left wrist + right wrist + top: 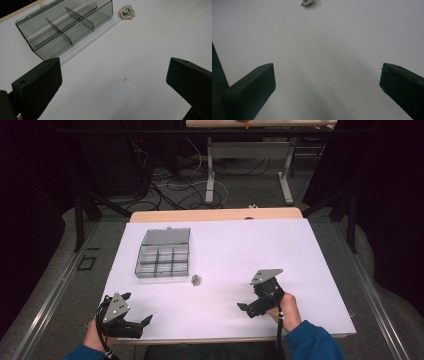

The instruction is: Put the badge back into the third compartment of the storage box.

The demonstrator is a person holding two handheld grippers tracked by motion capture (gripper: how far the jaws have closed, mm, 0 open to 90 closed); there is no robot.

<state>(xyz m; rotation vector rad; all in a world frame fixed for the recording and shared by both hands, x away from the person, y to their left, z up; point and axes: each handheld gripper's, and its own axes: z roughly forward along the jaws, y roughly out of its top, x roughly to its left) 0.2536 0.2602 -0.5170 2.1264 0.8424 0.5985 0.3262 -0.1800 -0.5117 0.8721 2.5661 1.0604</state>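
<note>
- Left gripper: jaws spread wide and holding nothing, low over the near left corner of the table. In the left gripper view the bare white surface lies between the jaws.
- Right gripper: jaws likewise wide apart and empty, near the table's near edge, right of centre, pointing left toward the middle.
- The brooch, a small silvery piece with a green centre, lies flat on the surface left of centre, just beside the near right corner of the compartment box but not touching it.
- Risk, as I judge it: the brooch is small and flat, so jaws closing from too high could pinch air, or skid it across the smooth surface.
- A low sideways approach could push it against the box wall or nudge the light clear box itself.
- Its lid lies open toward the far edge; a drop from height might bounce the brooch out or into a wrong compartment.
</note>
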